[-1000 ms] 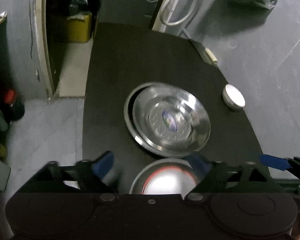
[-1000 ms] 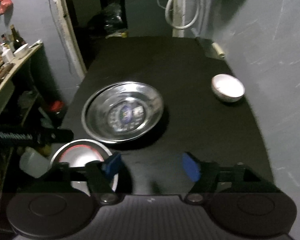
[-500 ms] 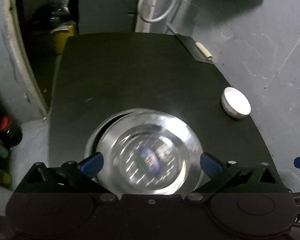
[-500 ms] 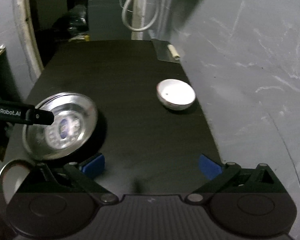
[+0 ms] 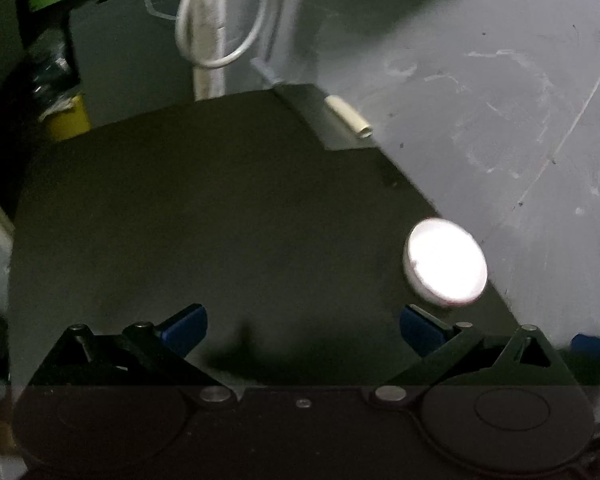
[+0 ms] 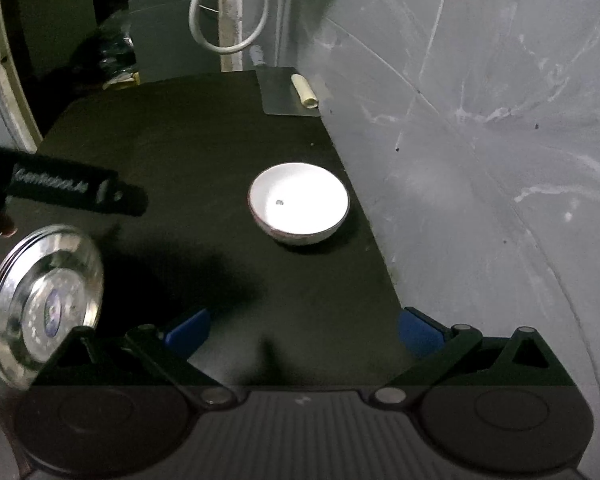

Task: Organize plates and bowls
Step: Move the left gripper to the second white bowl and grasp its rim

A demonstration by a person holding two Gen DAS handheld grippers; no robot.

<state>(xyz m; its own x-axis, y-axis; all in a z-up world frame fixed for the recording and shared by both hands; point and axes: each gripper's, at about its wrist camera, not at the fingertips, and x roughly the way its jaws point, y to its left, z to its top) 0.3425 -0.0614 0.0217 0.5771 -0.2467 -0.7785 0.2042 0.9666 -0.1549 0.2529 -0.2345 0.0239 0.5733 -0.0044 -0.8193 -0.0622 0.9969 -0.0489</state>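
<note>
A white bowl (image 6: pixel 299 203) stands on the black table (image 6: pixel 188 152) near its right edge; it also shows in the left wrist view (image 5: pixel 446 268). Stacked steel plates (image 6: pixel 46 304) lie at the table's left front. My right gripper (image 6: pixel 302 330) is open and empty, short of the bowl. My left gripper (image 5: pixel 302 328) is open and empty, with the bowl just beyond its right fingertip (image 5: pixel 420 330). The left gripper's body (image 6: pixel 72 192) shows above the plates in the right wrist view.
A grey wall (image 6: pixel 480 128) runs along the table's right edge. A small beige roll (image 6: pixel 305 90) lies on a grey sheet at the far right corner. A looped white cable (image 6: pixel 228 12) hangs behind the table. Dark clutter sits at the far left.
Both grippers have swung right and forward. The steel plates have left the left wrist view. The white bowl is now nearer and more central for the right gripper.
</note>
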